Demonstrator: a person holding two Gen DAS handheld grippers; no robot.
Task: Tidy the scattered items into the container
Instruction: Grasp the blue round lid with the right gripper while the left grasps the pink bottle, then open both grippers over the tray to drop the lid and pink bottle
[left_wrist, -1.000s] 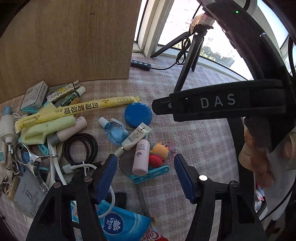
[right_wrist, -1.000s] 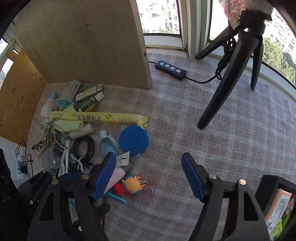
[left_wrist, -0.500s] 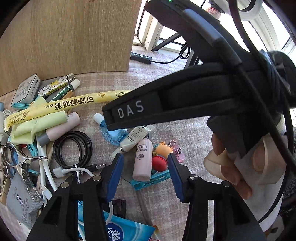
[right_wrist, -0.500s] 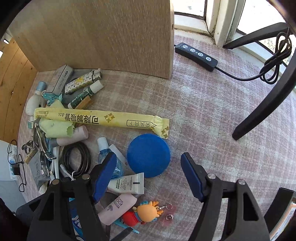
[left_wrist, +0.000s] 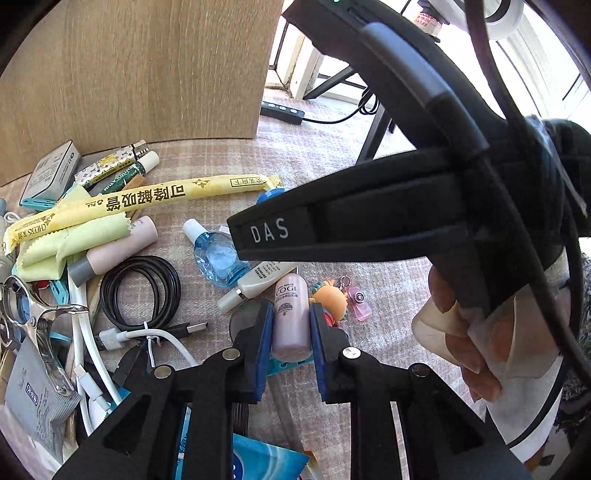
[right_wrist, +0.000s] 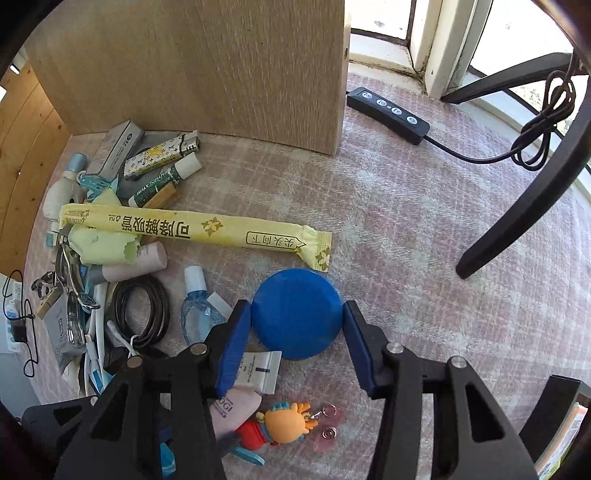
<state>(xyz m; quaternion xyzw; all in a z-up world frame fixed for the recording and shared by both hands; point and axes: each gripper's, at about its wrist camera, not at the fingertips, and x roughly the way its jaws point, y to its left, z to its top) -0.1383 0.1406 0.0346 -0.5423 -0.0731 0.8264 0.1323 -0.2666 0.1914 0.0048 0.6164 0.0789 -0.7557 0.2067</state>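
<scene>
My left gripper (left_wrist: 291, 345) is shut on a small pink COGI bottle (left_wrist: 290, 317) lying in the pile on the checked cloth. My right gripper (right_wrist: 295, 349) is open, its blue pads on either side of a round blue lid (right_wrist: 296, 313), close to it or just touching. The right gripper's black body crosses the left wrist view (left_wrist: 369, 221) above the pile. A long yellow straw packet (right_wrist: 192, 230), a clear blue bottle (right_wrist: 199, 314), a white tube (right_wrist: 256, 371) and an orange doll keychain (right_wrist: 284, 424) lie around them.
A wooden panel (right_wrist: 207, 70) stands behind the pile. A black cable coil (left_wrist: 142, 291), white cables, scissors (left_wrist: 40, 317), a lighter (right_wrist: 162, 157) and boxes crowd the left. A black remote (right_wrist: 388, 110) and tripod leg (right_wrist: 517, 214) lie to the right. A box edge (right_wrist: 561, 432) shows at lower right.
My left gripper has closed from wide open onto the pink bottle. My right gripper has moved forward and down until its pads flank the blue lid.
</scene>
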